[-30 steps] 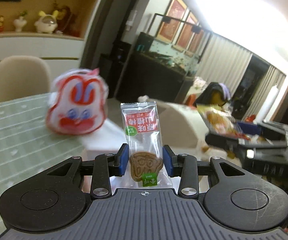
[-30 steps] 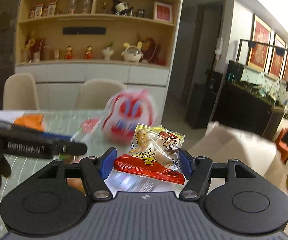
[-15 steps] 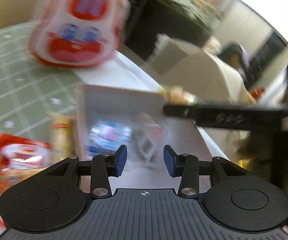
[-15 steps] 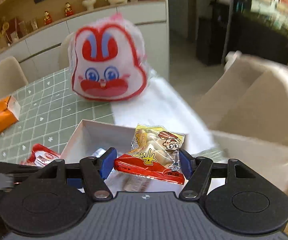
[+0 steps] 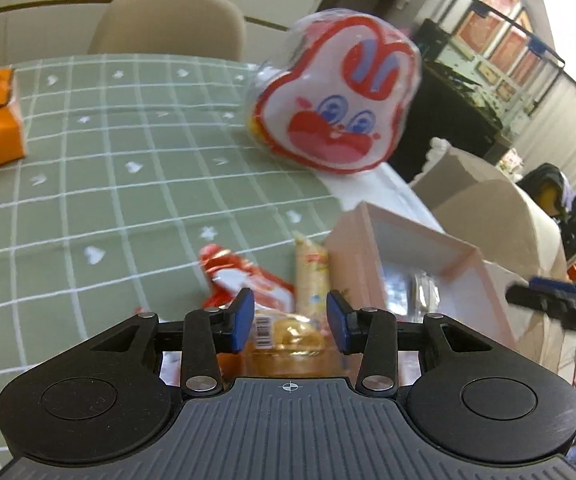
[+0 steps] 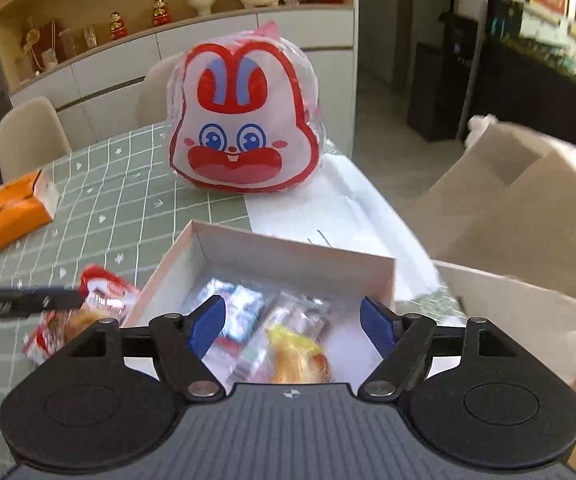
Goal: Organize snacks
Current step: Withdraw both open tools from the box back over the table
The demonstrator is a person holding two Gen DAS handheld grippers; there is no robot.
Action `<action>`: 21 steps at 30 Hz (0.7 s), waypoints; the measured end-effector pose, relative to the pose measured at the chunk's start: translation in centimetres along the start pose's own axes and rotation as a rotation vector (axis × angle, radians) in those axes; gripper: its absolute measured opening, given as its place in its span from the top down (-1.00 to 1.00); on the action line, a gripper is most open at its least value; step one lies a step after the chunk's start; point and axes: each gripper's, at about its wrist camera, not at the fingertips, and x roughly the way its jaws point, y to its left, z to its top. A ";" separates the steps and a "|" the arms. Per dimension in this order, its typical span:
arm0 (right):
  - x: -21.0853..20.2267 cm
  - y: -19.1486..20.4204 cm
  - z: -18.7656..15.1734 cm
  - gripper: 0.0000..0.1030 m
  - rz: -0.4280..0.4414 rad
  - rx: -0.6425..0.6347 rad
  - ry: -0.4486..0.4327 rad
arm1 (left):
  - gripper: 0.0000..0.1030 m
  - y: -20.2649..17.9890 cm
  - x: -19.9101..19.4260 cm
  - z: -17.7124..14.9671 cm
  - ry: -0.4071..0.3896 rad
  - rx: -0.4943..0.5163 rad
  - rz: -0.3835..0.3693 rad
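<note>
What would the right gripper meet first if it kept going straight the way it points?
Probably the yellow snack packet lying in the white box, right below the open right gripper; blur leaves depth uncertain.

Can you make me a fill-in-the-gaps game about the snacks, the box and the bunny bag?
1. The bunny bag has ____ eyes.
2. The tablecloth is ____ with white lines.
3. The right gripper hangs over the open ____.
4. The packet lying far from the box is ____.

Missing words: blue; green; box; orange
</note>
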 end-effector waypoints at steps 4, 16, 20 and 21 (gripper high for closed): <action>-3.0 0.7 -3.4 -0.46 -0.022 0.035 -0.025 | 0.12 -2.1 2.3 2.0 0.010 0.041 -0.064; -6.6 4.8 -15.0 -0.46 -0.049 0.026 0.084 | 0.18 -2.5 8.9 1.8 0.188 0.247 0.055; -6.1 5.4 -17.0 -0.46 -0.069 0.083 0.114 | 0.42 -2.8 7.4 0.8 0.193 0.301 0.033; -6.0 5.5 -17.5 -0.46 -0.060 0.112 0.121 | 0.52 -2.8 6.8 0.3 0.195 0.323 0.024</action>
